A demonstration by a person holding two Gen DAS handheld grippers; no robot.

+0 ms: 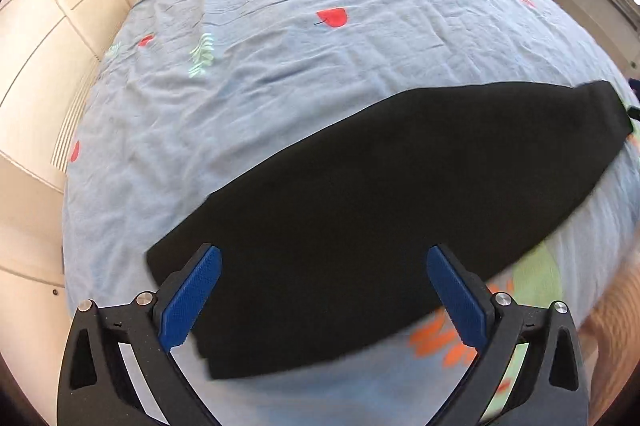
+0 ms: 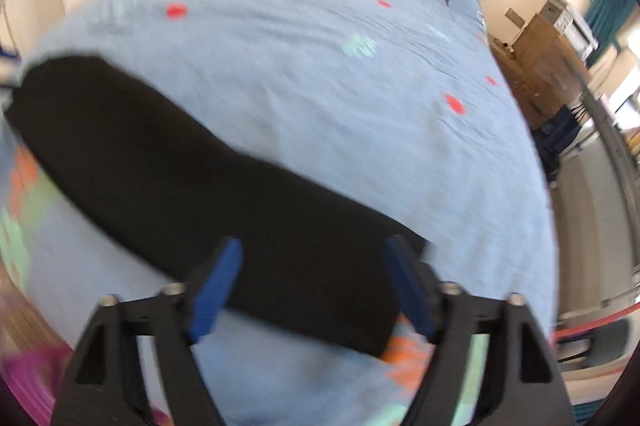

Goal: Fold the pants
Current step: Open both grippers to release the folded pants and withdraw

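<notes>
A blue patterned bed carries the black pants, a long strip lying crosswise. In the left view, the left gripper hangs wide over their left end. In the blurred right view, the right gripper hangs wide over their right end.

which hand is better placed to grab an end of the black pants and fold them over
Either, marginally the left. The left tongs are open over one end of the black pants on the blue bedspread, in a sharp view. The right tongs are also open over the other end, but that view is motion-blurred.
</notes>
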